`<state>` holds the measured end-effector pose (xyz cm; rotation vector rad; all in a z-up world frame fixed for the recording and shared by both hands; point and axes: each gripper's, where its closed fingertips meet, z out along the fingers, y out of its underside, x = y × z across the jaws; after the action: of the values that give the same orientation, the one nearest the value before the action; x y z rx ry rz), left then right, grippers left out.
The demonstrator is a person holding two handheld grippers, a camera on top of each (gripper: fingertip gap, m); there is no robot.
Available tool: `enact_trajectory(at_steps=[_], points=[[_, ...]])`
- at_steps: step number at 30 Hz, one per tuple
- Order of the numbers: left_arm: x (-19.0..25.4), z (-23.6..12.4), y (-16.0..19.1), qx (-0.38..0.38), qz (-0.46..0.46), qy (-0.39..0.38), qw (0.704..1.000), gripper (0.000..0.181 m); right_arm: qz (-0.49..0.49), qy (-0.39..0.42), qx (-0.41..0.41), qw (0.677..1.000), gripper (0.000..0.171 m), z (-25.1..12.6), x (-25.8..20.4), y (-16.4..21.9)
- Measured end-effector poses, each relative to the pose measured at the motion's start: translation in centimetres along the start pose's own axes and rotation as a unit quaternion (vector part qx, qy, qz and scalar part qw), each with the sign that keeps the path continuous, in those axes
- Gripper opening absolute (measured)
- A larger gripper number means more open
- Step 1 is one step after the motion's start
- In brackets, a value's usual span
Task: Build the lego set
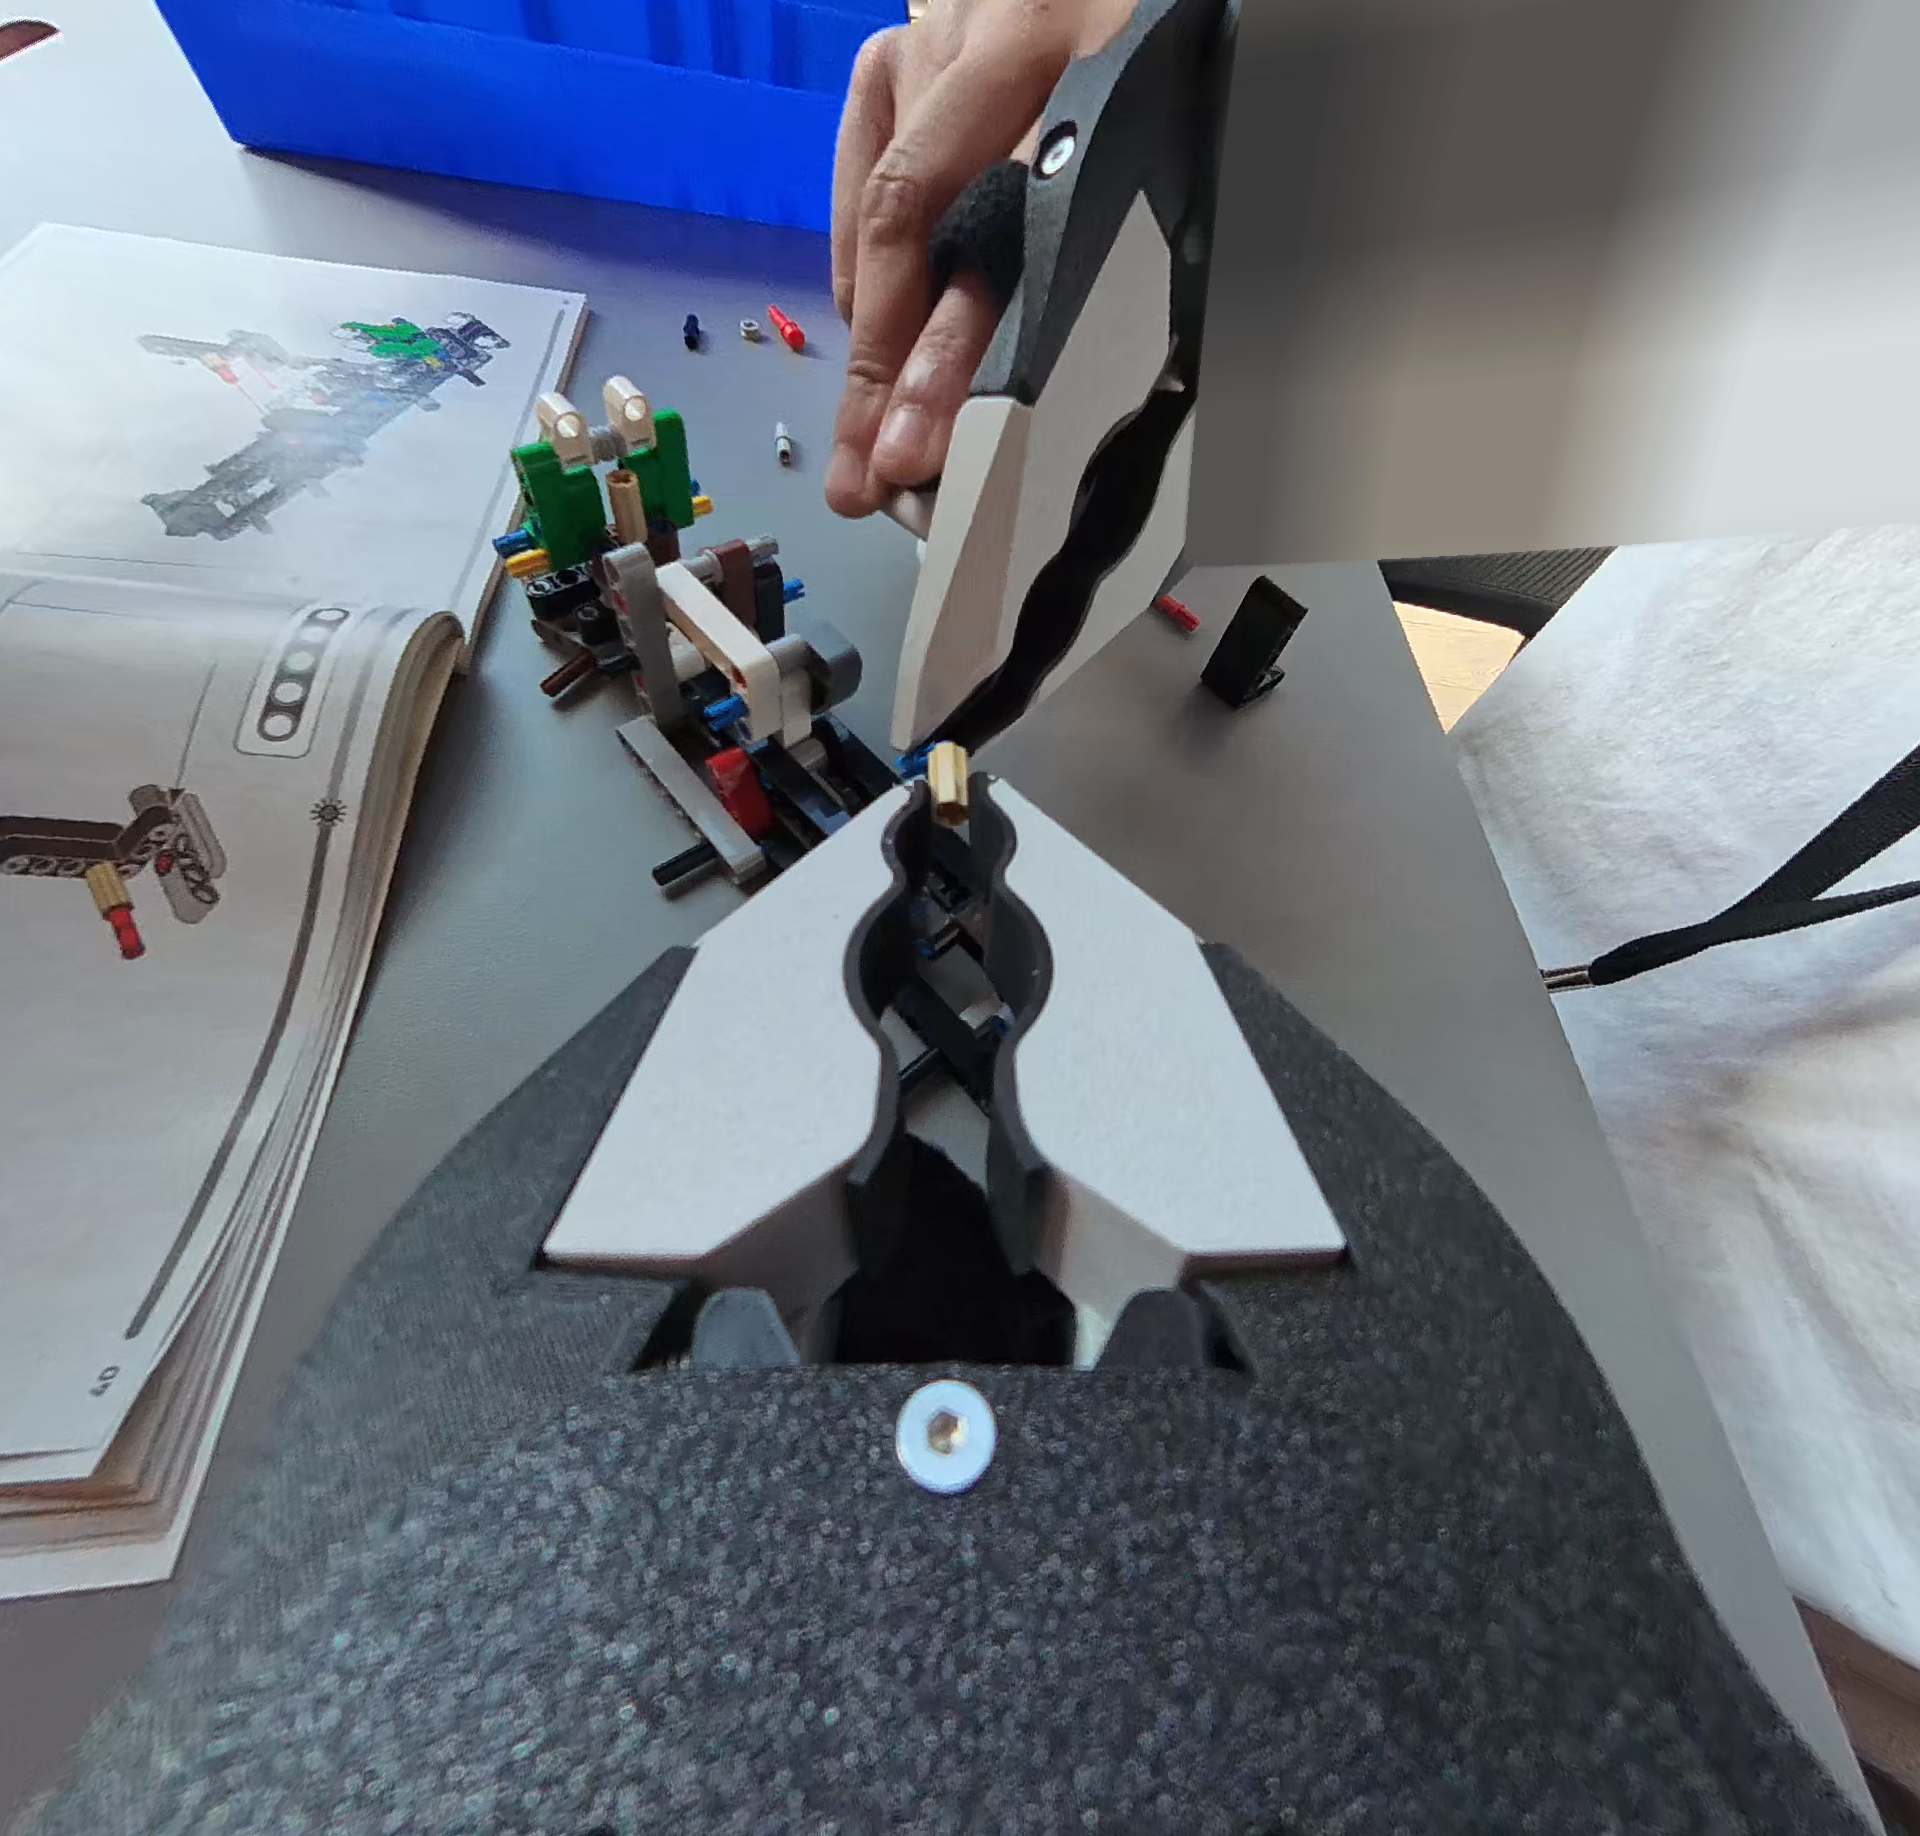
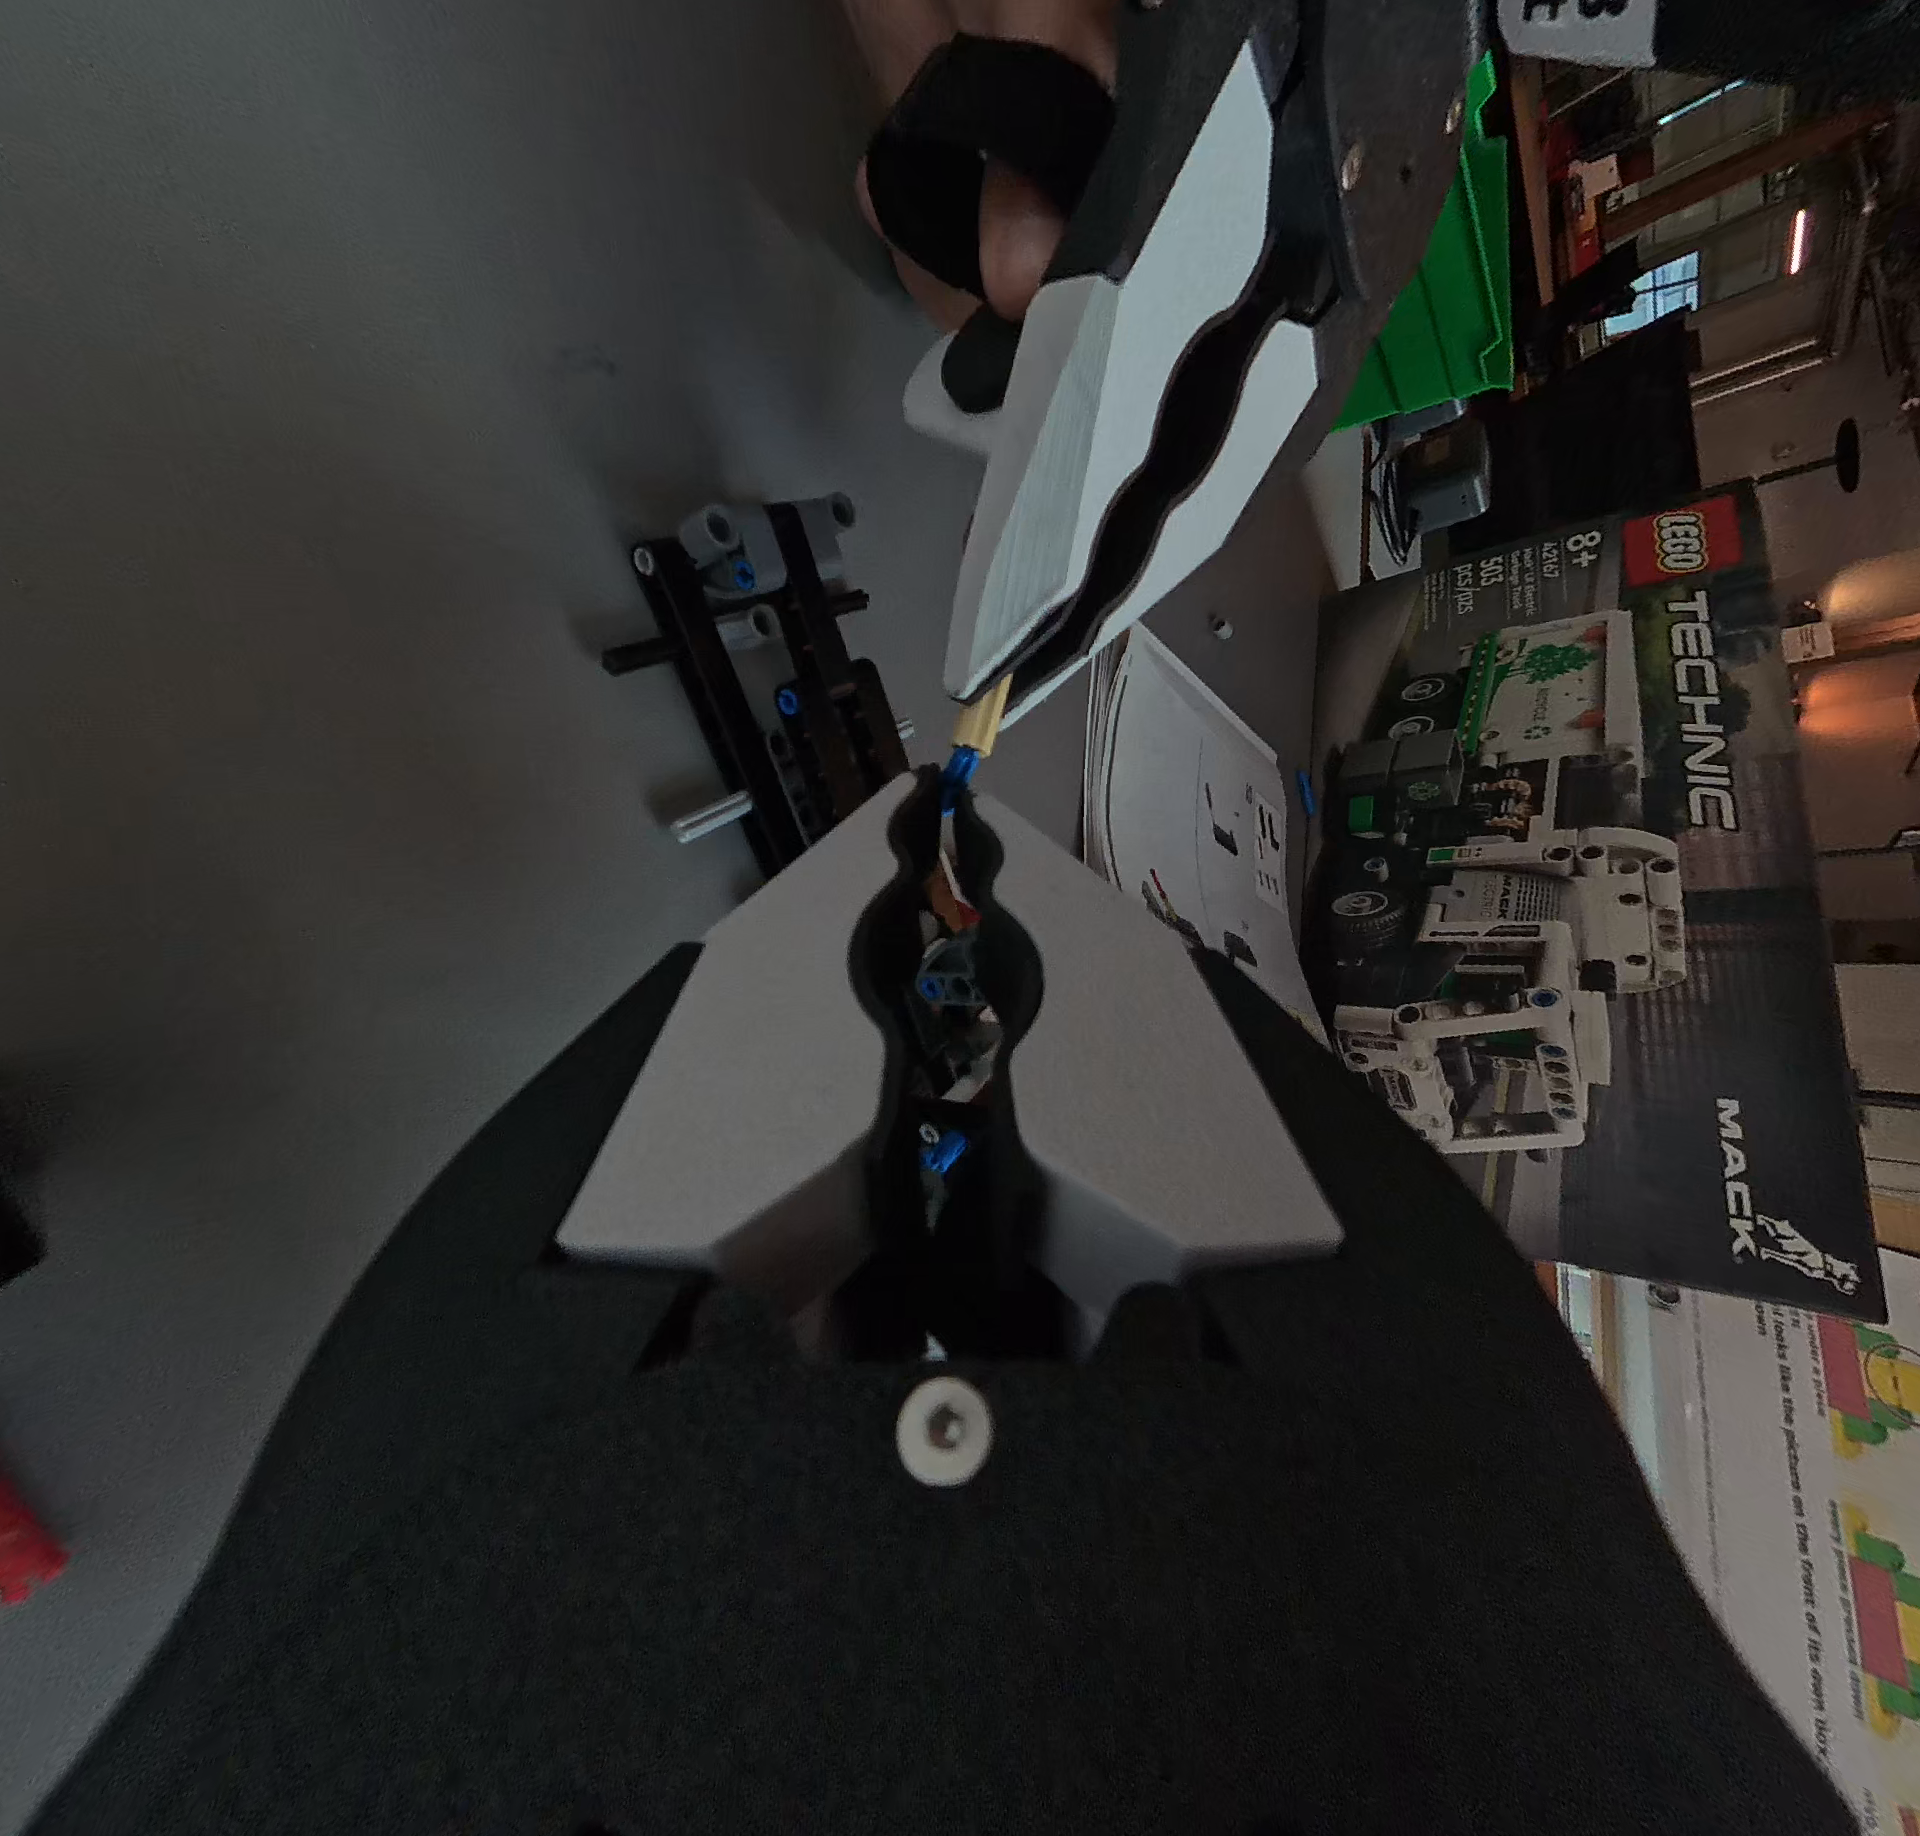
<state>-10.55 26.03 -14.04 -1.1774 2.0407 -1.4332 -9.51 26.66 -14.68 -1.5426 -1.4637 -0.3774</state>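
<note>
My left gripper (image 1: 948, 801) is shut on a small tan connector (image 1: 948, 780), held above the grey table. My right gripper (image 1: 920, 742) comes down from above, its tips right at the tan piece. In the right wrist view my right gripper (image 2: 940, 799) is shut on a blue pin (image 2: 954, 776), whose end meets the tan connector (image 2: 982, 724) held by the left gripper (image 2: 982, 690). The part-built lego model (image 1: 717, 643), green, white, grey and black, lies on the table just behind both tips. Its black frame (image 2: 769, 664) shows in the right wrist view.
An open instruction book (image 1: 208, 643) lies at the left, a blue bin (image 1: 520, 51) behind it. Loose small pins (image 1: 784, 326), a red pin (image 1: 1177, 610) and a black piece (image 1: 1252, 643) lie around. The lego box (image 2: 1558, 903) stands nearby. The table edge (image 1: 1455, 747) runs at the right. The tips of both grippers are at nearly the same place.
</note>
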Motion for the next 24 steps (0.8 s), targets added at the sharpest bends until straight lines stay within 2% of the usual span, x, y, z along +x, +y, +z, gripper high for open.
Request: enact_trajectory(at_steps=[11,15,19,24], points=[[-1.2,0.6,1.2,-0.046,0.037,-0.072,0.996,0.005,-0.009,-0.002,-0.075,0.997,0.0,0.9,-0.5,1.4],[-0.8,0.5,0.3,-0.035,0.065,-0.088,0.993,0.005,-0.007,0.01,-0.082,0.997,0.0,0.8,0.0,1.4],[-1.1,0.4,0.9,-0.063,0.104,-0.115,0.986,0.004,0.001,0.009,-0.081,0.997,0.0,0.7,0.1,1.4],[-4.1,-3.1,0.2,-0.084,0.145,-0.194,0.967,0.006,0.065,0.001,-0.05,0.997,0.0,0.4,0.7,1.4]])
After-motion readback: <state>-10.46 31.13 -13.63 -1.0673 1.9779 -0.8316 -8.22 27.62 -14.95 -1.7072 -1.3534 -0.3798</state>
